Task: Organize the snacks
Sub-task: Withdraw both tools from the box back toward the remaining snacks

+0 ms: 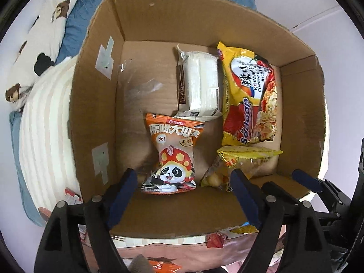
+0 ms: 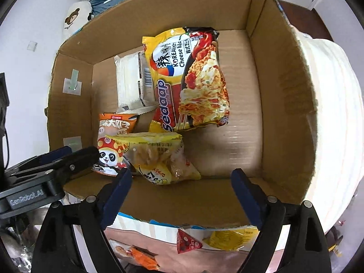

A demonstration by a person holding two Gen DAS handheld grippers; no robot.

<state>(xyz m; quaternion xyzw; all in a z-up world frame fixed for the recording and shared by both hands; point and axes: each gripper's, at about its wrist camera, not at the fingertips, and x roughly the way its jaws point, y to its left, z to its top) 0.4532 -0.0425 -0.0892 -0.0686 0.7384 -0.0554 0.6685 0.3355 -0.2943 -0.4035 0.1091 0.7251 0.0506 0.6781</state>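
Note:
An open cardboard box holds several snacks. An orange panda packet lies near its front, a white wafer pack behind it, a yellow noodle packet to the right, and a small yellow snack bag in the front right corner. My left gripper hangs open over the panda packet's lower end, its pads clear of it. In the right wrist view my right gripper stands open just above the yellow snack bag, empty, beside the noodle packet and the box wall.
Outside the box's front wall lie a red triangular packet, a yellow packet and an orange packet. A striped cream cushion presses against the box's left side. A bear-print pillow and blue bedding lie beyond.

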